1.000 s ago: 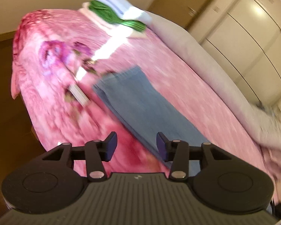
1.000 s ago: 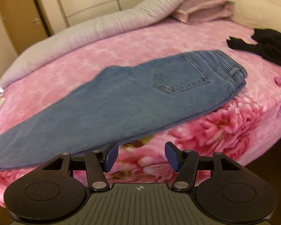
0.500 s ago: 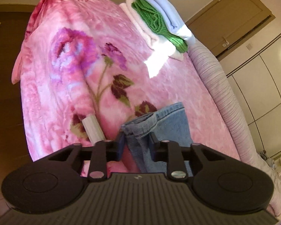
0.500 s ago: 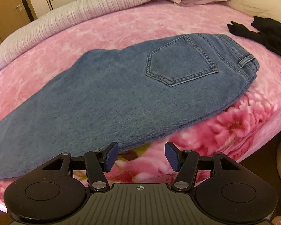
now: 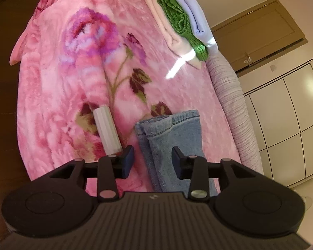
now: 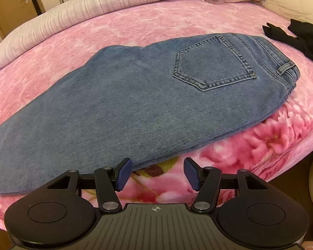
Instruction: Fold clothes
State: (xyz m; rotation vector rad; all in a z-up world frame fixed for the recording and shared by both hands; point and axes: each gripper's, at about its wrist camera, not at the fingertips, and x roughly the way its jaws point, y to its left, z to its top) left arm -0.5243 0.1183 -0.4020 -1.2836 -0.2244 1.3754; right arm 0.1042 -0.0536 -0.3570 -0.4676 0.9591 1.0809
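A pair of blue jeans [image 6: 135, 104] lies folded lengthwise on the pink flowered bedspread [image 6: 260, 137], back pocket up, waistband to the right. In the left wrist view the leg ends [image 5: 177, 133] lie stacked, hems pointing away. My left gripper [image 5: 152, 158] straddles the near edge of the legs; its jaws are opening and the denim lies between them without the pads pressing on it. My right gripper [image 6: 157, 173] stands open just in front of the jeans' near folded edge, with only bedspread between its fingers.
A stack of folded clothes [image 5: 183, 25], pale pink, green and lilac, sits at the far end of the bed. A grey ribbed quilt [image 6: 94, 6] runs along the far side. A black garment [image 6: 298, 37] lies by the waistband. A white ribbed roll [image 5: 107, 131] lies left of the leg ends.
My left gripper came down onto the leg ends, closed on the hem half a second ago, and has opened again. The right gripper dropped closer to the jeans' near edge.
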